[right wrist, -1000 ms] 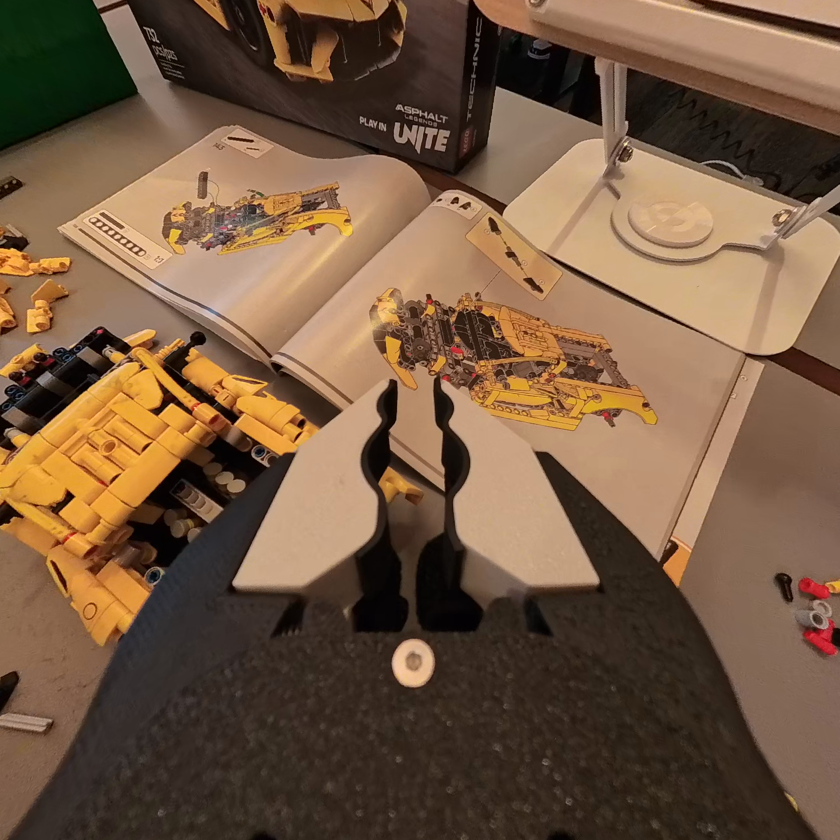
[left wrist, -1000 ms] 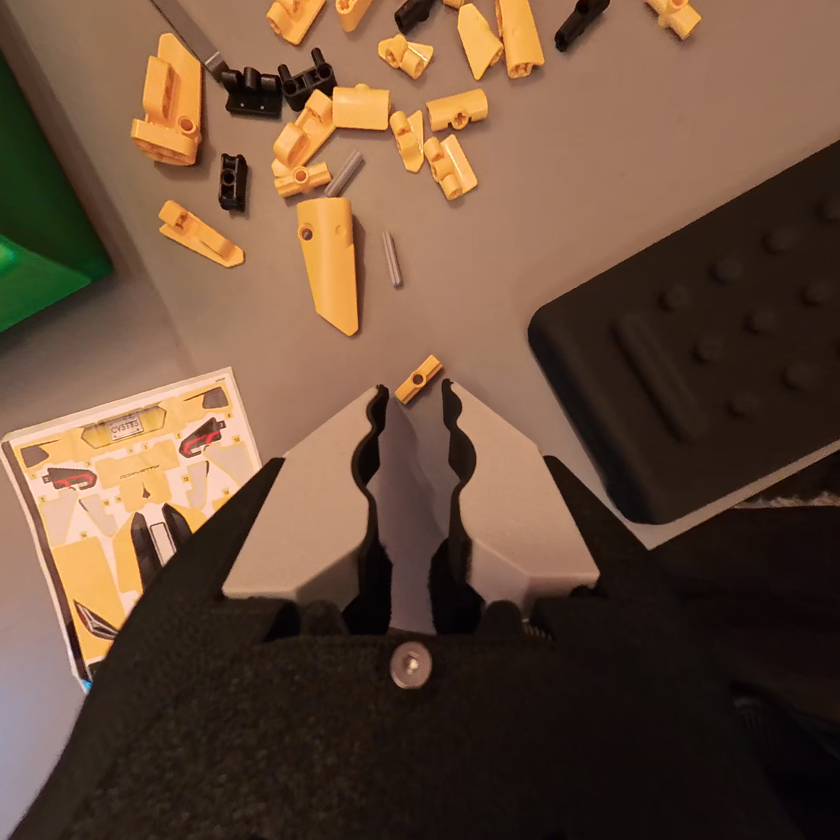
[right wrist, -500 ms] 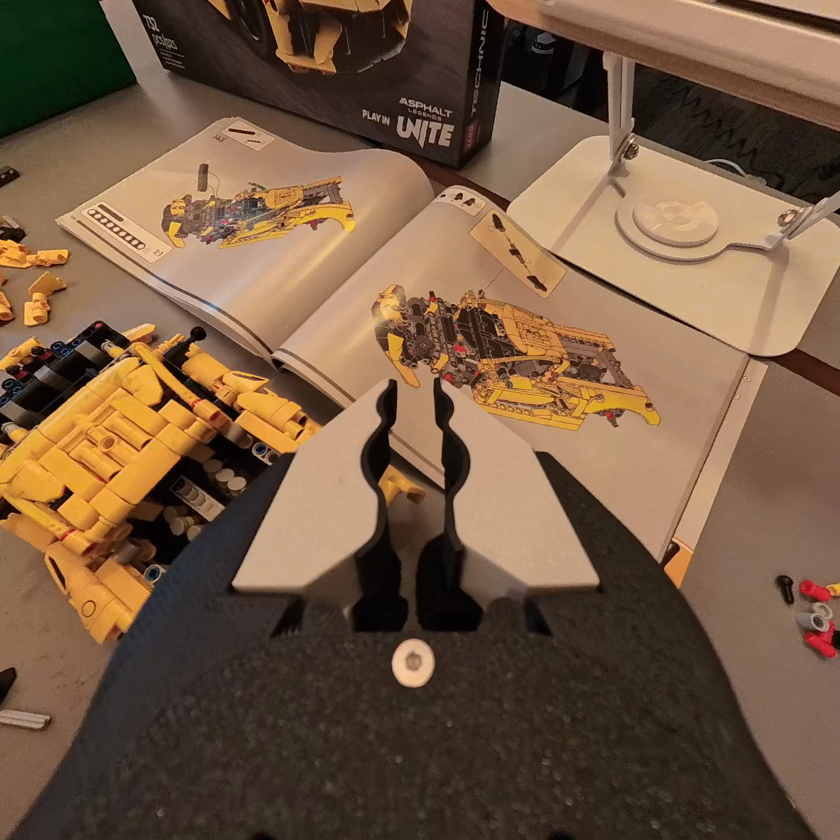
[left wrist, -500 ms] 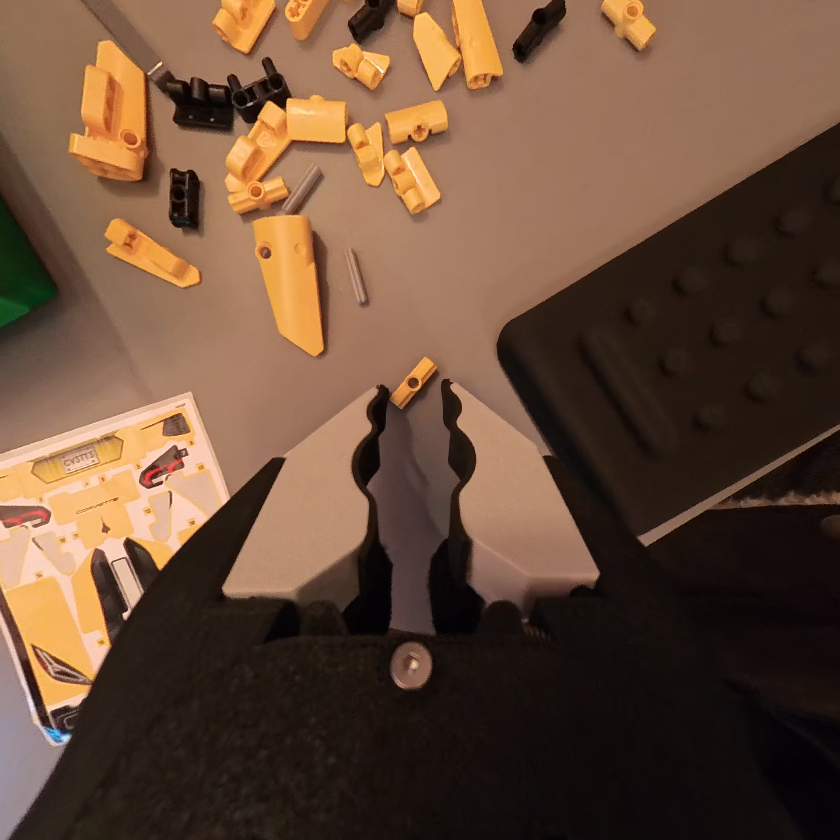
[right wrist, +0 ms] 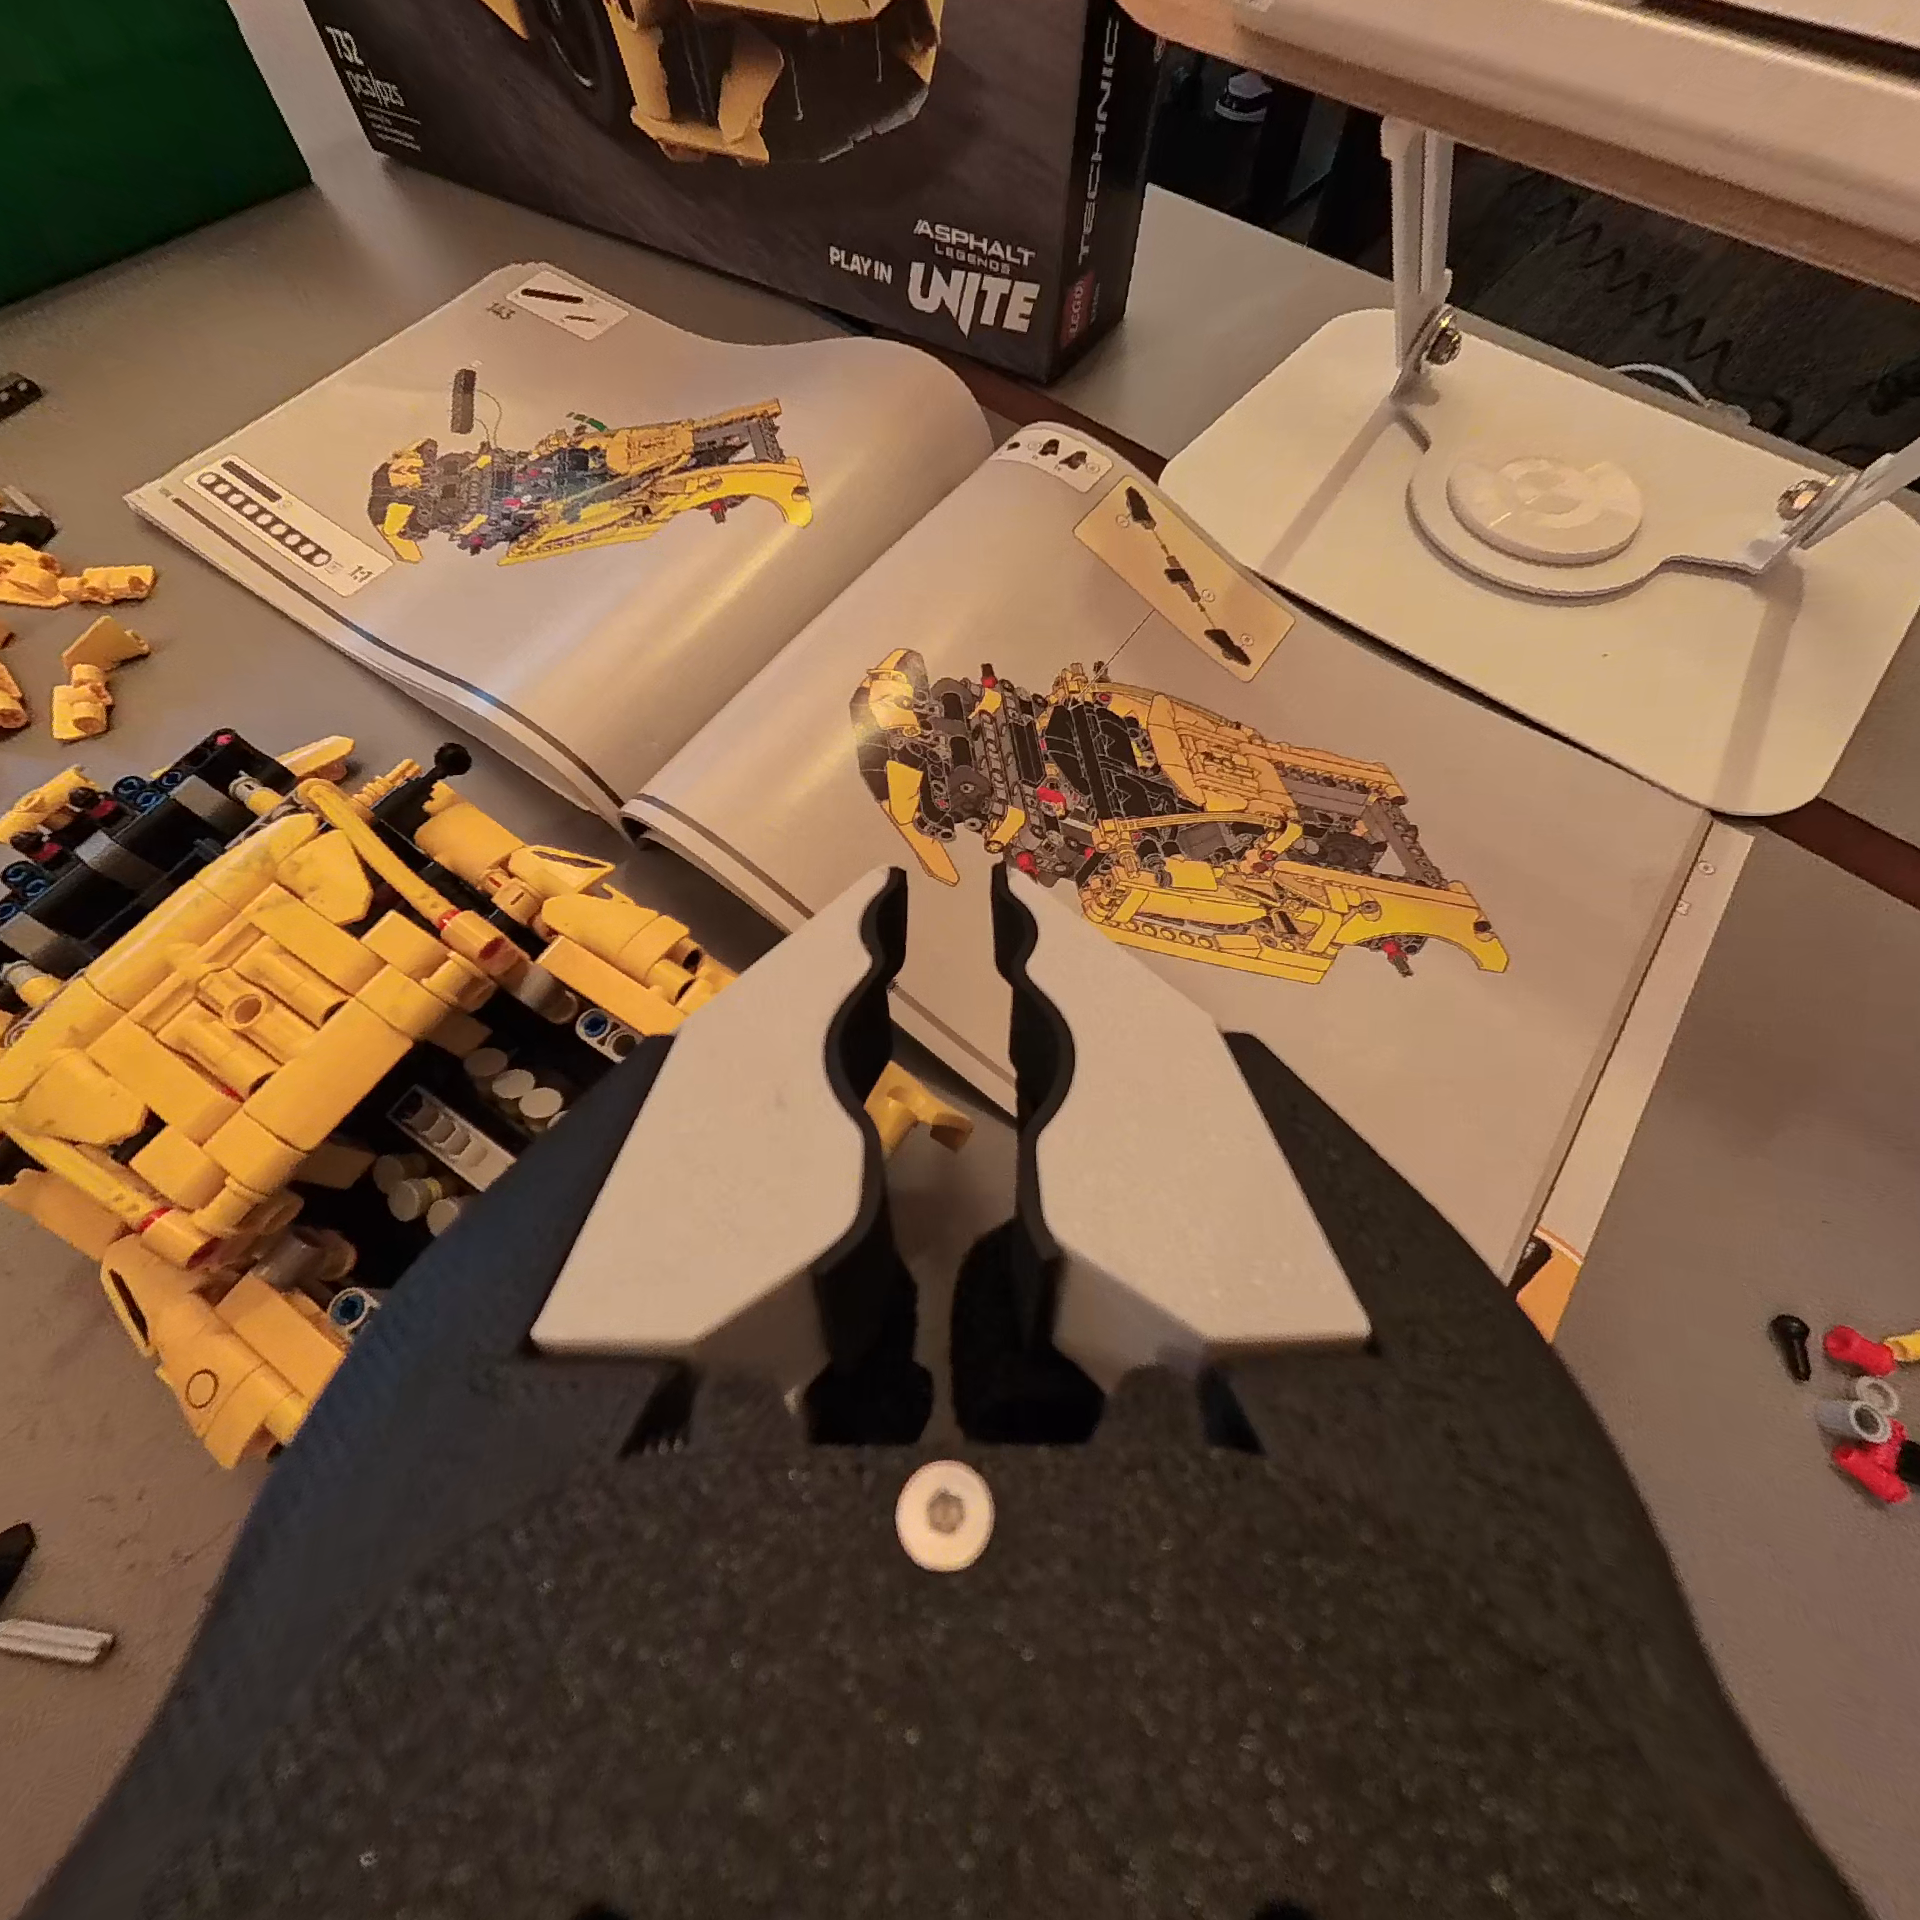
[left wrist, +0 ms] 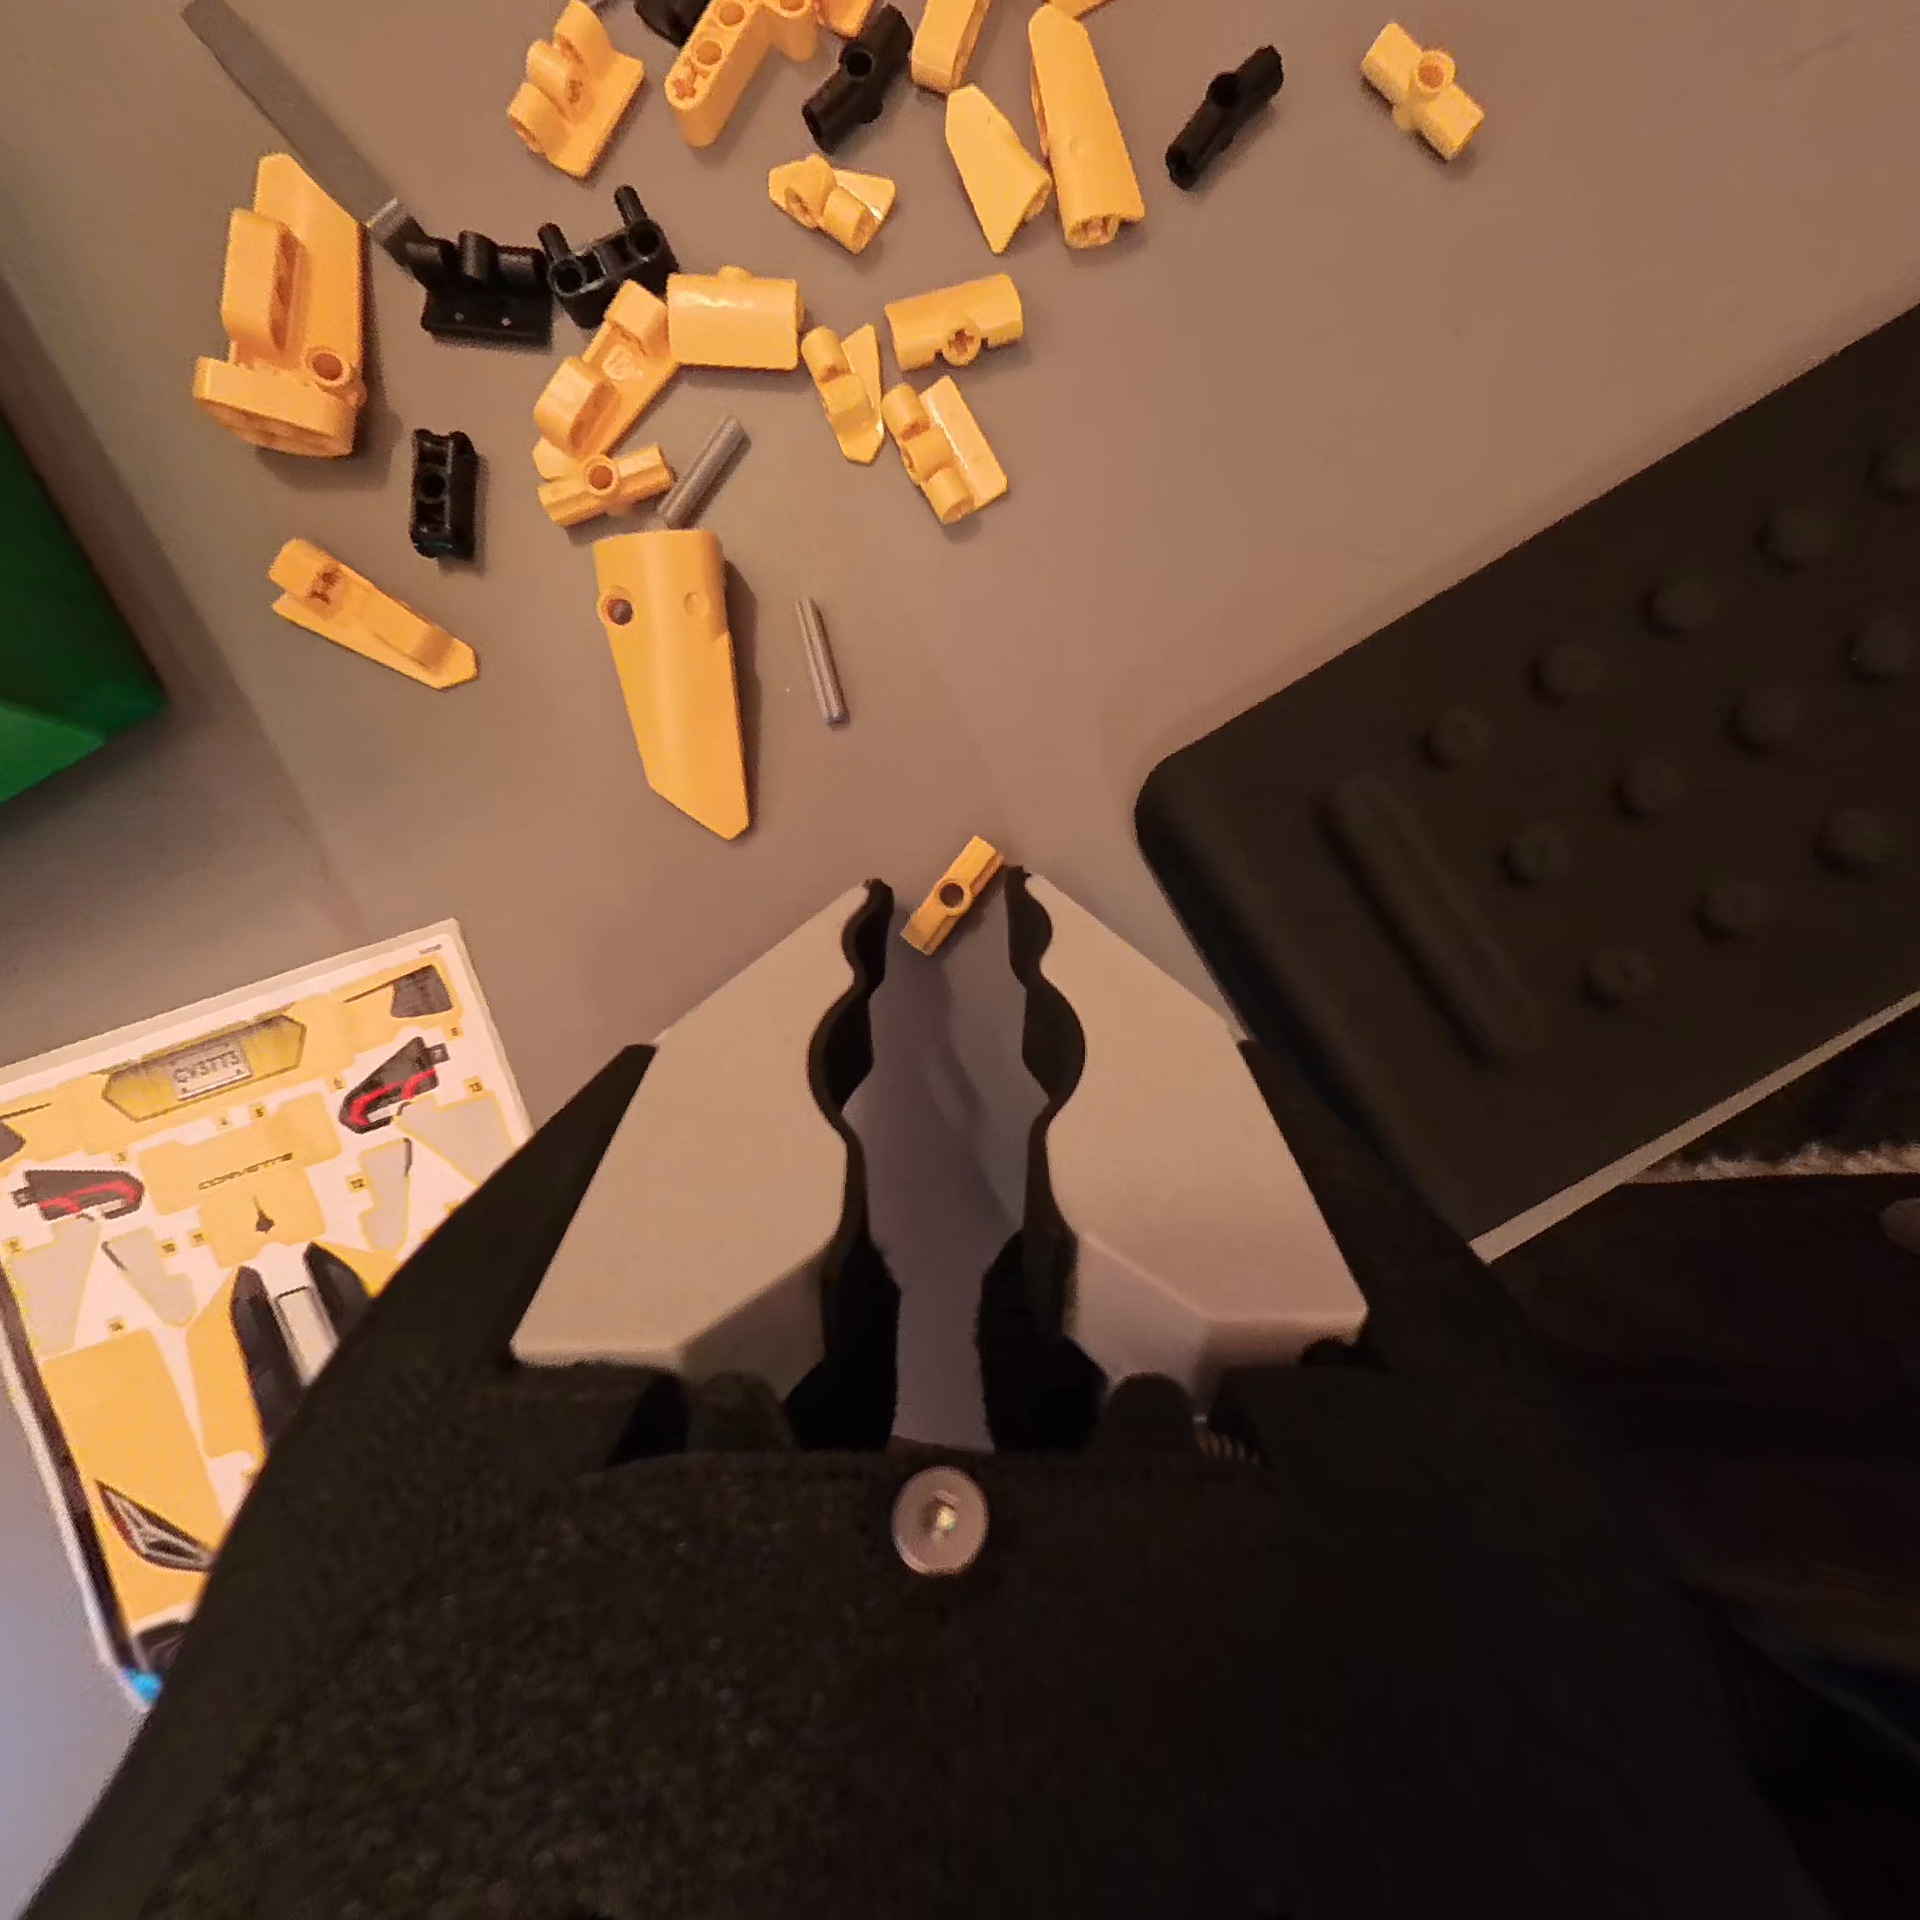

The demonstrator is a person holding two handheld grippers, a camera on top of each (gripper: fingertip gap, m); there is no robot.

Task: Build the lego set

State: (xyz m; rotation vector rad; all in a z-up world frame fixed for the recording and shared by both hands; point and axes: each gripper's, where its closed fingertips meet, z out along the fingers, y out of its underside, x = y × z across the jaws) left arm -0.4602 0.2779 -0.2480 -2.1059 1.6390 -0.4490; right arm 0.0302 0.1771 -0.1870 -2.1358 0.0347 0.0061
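The left gripper (left wrist: 943, 891) points down at the grey table (left wrist: 1195, 499), jaws parted with a small yellow connector piece (left wrist: 952, 896) lying loose between the fingertips, near the table's near edge; contact with either finger cannot be told. To its left a sticker sheet (left wrist: 239, 1153) lies flat, and to its right a black studded mat (left wrist: 1621, 790) reaches the table's edge. Beyond the connector lie a long yellow tapered panel (left wrist: 681, 675) and a short grey axle (left wrist: 821, 661), then a scatter of loose yellow and black pieces (left wrist: 727, 322) toward the far side.

The right gripper (right wrist: 945, 883) hangs over the table with jaws slightly apart and nothing between them. Just left of it sits the partly built yellow car (right wrist: 291, 1039). Beyond lies the open instruction booklet (right wrist: 727, 623), with the set's box (right wrist: 810, 135) and a white stand base (right wrist: 1558, 582) farther back. Small red and grey pins (right wrist: 1865, 1403) lie at the right.
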